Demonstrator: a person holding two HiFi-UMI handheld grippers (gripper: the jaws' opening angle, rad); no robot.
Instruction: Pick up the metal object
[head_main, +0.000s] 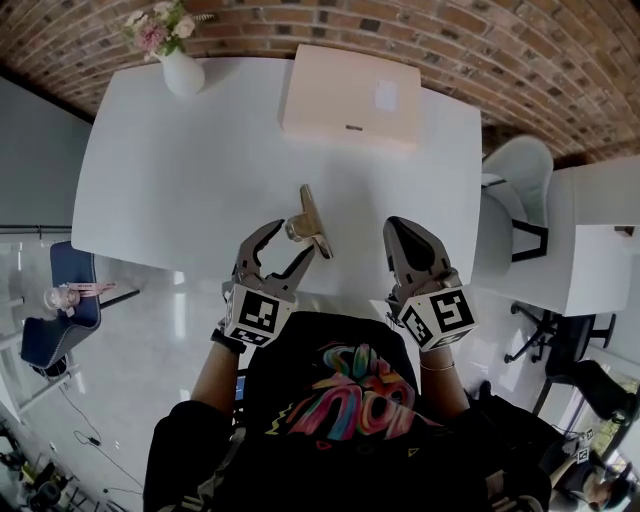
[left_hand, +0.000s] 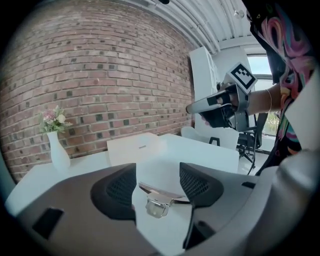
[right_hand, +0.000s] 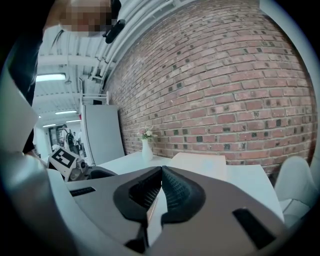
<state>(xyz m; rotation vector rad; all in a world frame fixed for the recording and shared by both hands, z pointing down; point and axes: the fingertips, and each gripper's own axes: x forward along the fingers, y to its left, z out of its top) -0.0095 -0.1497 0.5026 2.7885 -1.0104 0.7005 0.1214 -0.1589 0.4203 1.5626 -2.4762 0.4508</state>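
The left tool (left_hand: 157, 176) is seen spread wide, the metal object (left_hand: 159, 199) lying ungripped between its jaws on the white surface (head_main: 180, 170), so closing and lifting are judged still to be done; the right tool (right_hand: 161, 192) is shut on nothing.

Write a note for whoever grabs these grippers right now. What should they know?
Left gripper: open, jaws either side of the metal object, pads not pressing on it.
Right gripper: shut, empty, beside it.
Metal object: lying on the white table, near the person's edge.
Done: left gripper lined up.
Left: close the jaws on it and lift.
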